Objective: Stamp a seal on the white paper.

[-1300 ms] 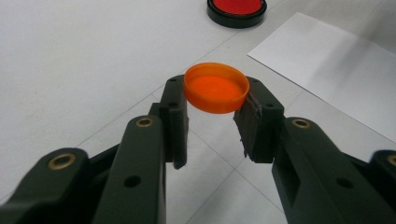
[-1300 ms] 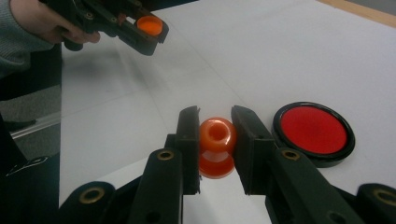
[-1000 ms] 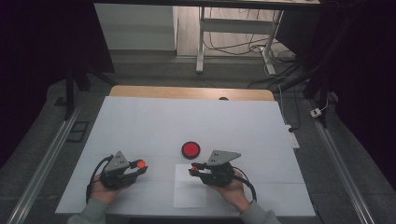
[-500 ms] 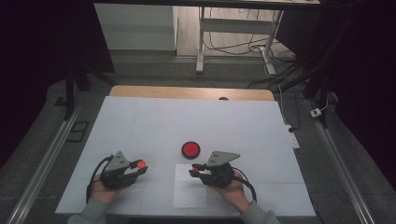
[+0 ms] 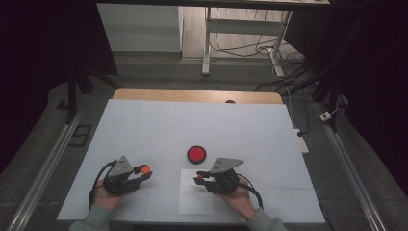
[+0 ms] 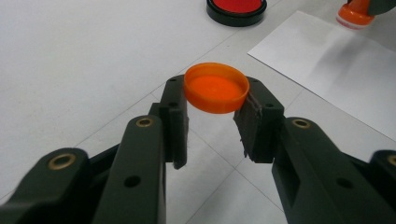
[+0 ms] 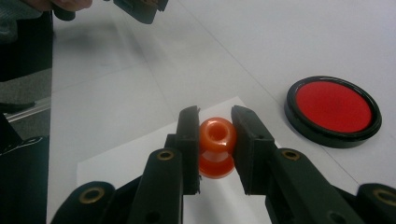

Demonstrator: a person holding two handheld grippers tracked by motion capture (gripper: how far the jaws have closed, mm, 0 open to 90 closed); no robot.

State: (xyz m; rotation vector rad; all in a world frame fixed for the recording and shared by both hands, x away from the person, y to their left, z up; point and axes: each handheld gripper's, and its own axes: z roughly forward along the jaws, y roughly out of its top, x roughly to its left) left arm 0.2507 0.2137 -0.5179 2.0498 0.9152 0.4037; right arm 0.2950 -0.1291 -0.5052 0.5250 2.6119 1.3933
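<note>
My left gripper (image 6: 215, 109) is shut on an orange cap (image 6: 216, 88), held open side up a little above the white table; in the high view that cap (image 5: 144, 169) glows at the tip of the left gripper (image 5: 142, 174). My right gripper (image 7: 214, 140) is shut on an orange stamp (image 7: 216, 146), gripped by its knobbed handle over a white sheet of paper (image 7: 140, 161). From above, the right gripper (image 5: 200, 178) sits at the sheet's (image 5: 195, 199) top edge. A round black ink pad with a red face (image 5: 196, 154) lies just beyond both grippers.
A white mat (image 5: 192, 125) covers the table, with a wooden strip (image 5: 192, 95) at its far edge. Metal rails (image 5: 45, 168) run along both sides. A table frame and cables (image 5: 240, 43) stand on the floor beyond.
</note>
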